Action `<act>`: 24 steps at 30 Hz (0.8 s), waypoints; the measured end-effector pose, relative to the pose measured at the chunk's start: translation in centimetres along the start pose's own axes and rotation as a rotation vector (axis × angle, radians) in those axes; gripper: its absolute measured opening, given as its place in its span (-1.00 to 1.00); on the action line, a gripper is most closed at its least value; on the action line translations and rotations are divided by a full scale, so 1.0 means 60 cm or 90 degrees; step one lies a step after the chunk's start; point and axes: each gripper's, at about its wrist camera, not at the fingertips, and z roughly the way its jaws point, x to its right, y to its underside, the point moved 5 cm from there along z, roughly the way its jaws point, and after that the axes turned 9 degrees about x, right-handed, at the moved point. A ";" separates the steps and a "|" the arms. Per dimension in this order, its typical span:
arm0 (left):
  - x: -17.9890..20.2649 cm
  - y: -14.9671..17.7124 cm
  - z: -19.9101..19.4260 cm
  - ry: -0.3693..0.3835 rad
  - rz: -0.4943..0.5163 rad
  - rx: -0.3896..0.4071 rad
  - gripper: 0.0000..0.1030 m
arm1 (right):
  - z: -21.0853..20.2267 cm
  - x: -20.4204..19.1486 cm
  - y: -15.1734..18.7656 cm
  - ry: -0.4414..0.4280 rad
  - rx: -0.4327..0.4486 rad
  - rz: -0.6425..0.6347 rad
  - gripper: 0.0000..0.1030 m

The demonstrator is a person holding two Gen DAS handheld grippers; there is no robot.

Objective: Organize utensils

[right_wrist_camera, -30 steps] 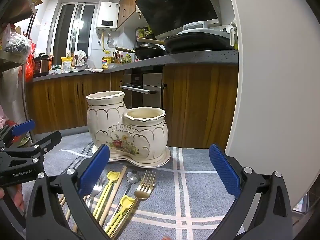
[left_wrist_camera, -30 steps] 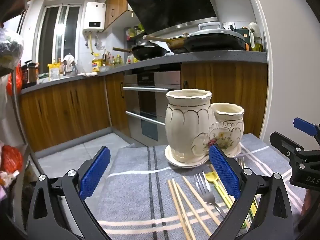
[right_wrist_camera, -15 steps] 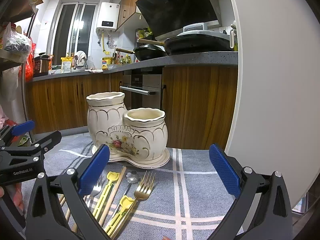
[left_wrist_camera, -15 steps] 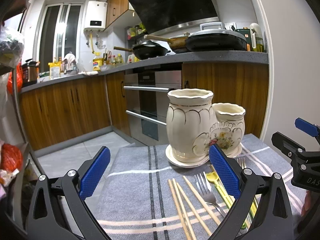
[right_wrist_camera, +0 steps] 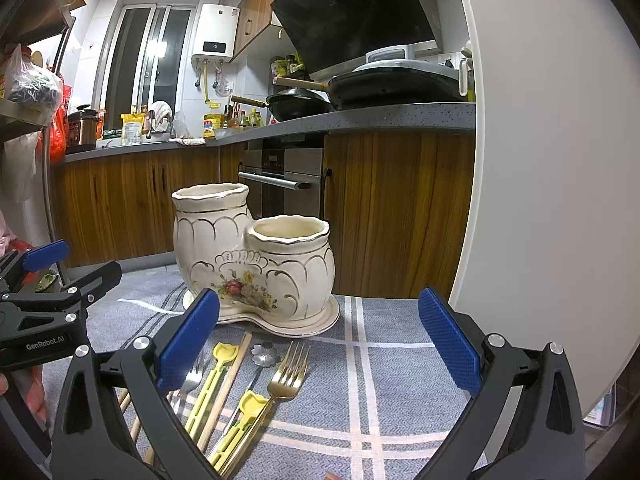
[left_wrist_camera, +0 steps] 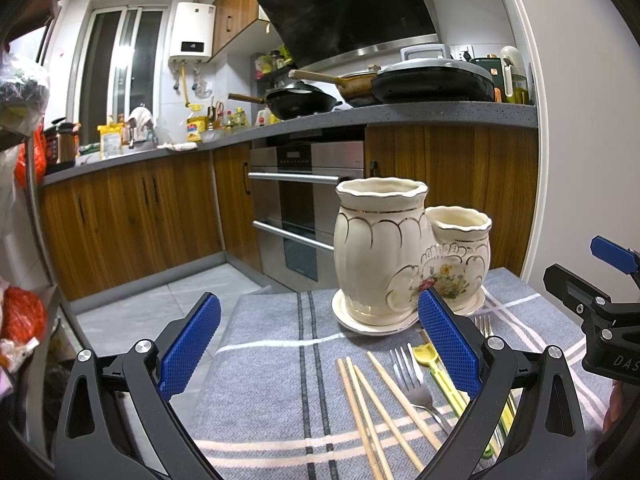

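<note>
left tongs [left_wrist_camera: 318, 354] spread wide, right tongs [right_wrist_camera: 318, 350] likewise

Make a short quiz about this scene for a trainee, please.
1. True or false: the holder already contains utensils.
2. Which pot of the holder is taller? A) left B) right
3. Fill in: both the left gripper and the right gripper are ____.

Key: 1 false, since the chopsticks, forks and yellow utensils lie on the cloth; 2 A; 3 open.
</note>
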 end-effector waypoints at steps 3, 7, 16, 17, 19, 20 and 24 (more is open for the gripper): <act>0.000 0.000 0.000 0.000 0.000 0.000 0.90 | 0.001 0.001 0.000 0.000 0.000 -0.001 0.90; -0.001 0.000 0.000 0.000 -0.002 0.000 0.90 | 0.002 0.001 0.003 -0.001 -0.001 -0.002 0.90; -0.011 0.005 -0.003 -0.005 -0.007 -0.001 0.90 | 0.001 0.004 0.001 -0.001 -0.001 -0.001 0.90; -0.011 0.006 -0.003 -0.006 -0.007 -0.001 0.90 | 0.001 0.002 0.001 -0.001 -0.001 -0.002 0.90; -0.012 0.006 -0.003 -0.005 -0.007 -0.002 0.90 | 0.001 0.005 0.001 -0.001 -0.001 -0.001 0.90; -0.012 0.005 -0.002 -0.005 -0.008 -0.001 0.90 | 0.001 0.006 0.001 -0.001 -0.001 0.000 0.90; -0.013 0.007 -0.003 -0.004 -0.008 -0.001 0.90 | 0.000 0.001 0.000 0.002 -0.003 0.000 0.90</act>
